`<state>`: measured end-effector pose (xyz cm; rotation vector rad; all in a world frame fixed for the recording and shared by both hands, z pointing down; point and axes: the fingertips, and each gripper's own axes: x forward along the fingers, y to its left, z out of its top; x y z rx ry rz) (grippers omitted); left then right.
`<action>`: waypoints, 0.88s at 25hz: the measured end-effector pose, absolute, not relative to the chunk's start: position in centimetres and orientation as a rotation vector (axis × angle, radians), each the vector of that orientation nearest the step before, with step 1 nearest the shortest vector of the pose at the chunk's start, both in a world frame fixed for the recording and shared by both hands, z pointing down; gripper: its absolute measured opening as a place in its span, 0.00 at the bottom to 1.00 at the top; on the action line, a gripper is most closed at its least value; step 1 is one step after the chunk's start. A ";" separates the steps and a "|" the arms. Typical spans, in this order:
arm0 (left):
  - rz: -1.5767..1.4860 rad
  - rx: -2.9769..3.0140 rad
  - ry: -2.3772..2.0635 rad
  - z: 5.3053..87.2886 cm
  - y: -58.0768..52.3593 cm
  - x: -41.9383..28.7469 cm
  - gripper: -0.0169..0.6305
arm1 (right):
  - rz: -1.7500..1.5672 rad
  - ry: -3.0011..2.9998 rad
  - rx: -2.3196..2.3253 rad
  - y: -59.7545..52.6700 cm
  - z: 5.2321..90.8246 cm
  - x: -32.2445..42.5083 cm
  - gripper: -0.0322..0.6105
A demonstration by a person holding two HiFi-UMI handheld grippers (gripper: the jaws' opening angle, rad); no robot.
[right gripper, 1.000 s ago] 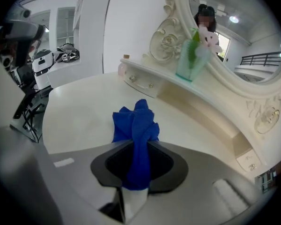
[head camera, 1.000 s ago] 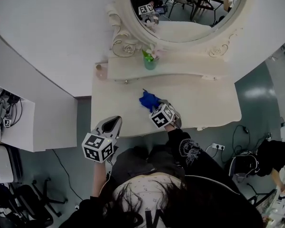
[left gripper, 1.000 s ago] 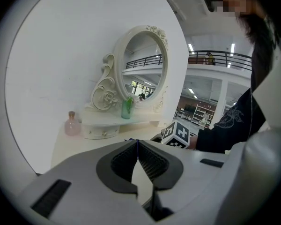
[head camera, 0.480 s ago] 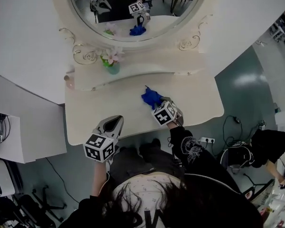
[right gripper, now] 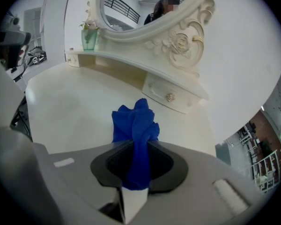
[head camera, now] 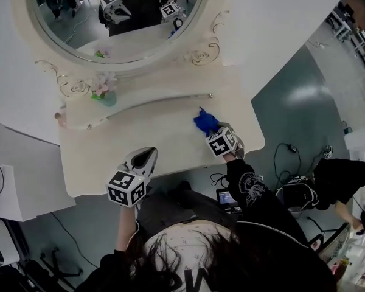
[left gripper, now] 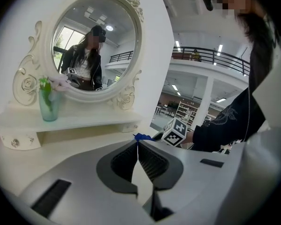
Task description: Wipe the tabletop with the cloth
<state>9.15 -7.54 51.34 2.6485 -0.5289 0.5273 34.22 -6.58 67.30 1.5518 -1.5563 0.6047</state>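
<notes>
Cloth (head camera: 205, 123), blue and bunched, is pinched at its middle by the right claw (head camera: 213, 132), whose jaws are closed on it. In the right gripper view the cloth (right gripper: 135, 125) stands up in folds out of the claw (right gripper: 136, 159). Its far end seems to rest on the worktop (head camera: 140, 140). It lies below the right edge of the mirror (head camera: 109, 23), in front of the shelf (head camera: 152, 102) that runs under the mirror, and near the worktop's right end.

The step in hand looks like a wiping stroke. Because the cloth is bunched, probably only a small patch meets the surface. Tipping the claw lower and pressing evenly would spread more fabric. Overlapping passes from under the mirror's right edge toward its left would cover the surface without gaps. The grip should stay firm so the fabric does not drag out. Strokes near the shelf should stop short of the drawer knob (right gripper: 168, 97).

The left claw (head camera: 146, 157) hangs at the worktop's front edge, below the mirror's middle and well apart from the cloth. Its jaws are together with nothing between them, as the left gripper view shows (left gripper: 138, 146).

Counted: one cloth, two claws, one mirror, one shelf and one green vase (head camera: 103, 94) of pale flowers standing on it under the mirror's lower left rim.
</notes>
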 end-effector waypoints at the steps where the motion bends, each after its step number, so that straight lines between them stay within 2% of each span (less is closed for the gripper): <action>1: 0.525 2.651 -0.526 51.3 -7.4 9.9 0.03 | 0.612 -1.533 1.568 -5.9 67.3 36.0 0.18; 6: 0.533 2.659 -0.514 51.3 -6.4 12.3 0.03 | 0.641 -1.403 1.671 -2.0 67.4 44.4 0.18; 11: 0.543 2.661 -0.535 51.2 -6.1 13.1 0.03 | 0.617 -1.318 1.706 0.8 67.2 49.6 0.18; 16: 0.556 2.651 -0.574 51.1 -6.0 12.3 0.03 | 0.678 -1.279 1.768 2.1 66.8 52.1 0.18; 22: 0.562 2.629 -0.650 50.9 -6.3 9.8 0.03 | 0.623 -1.245 1.669 1.6 66.8 51.6 0.18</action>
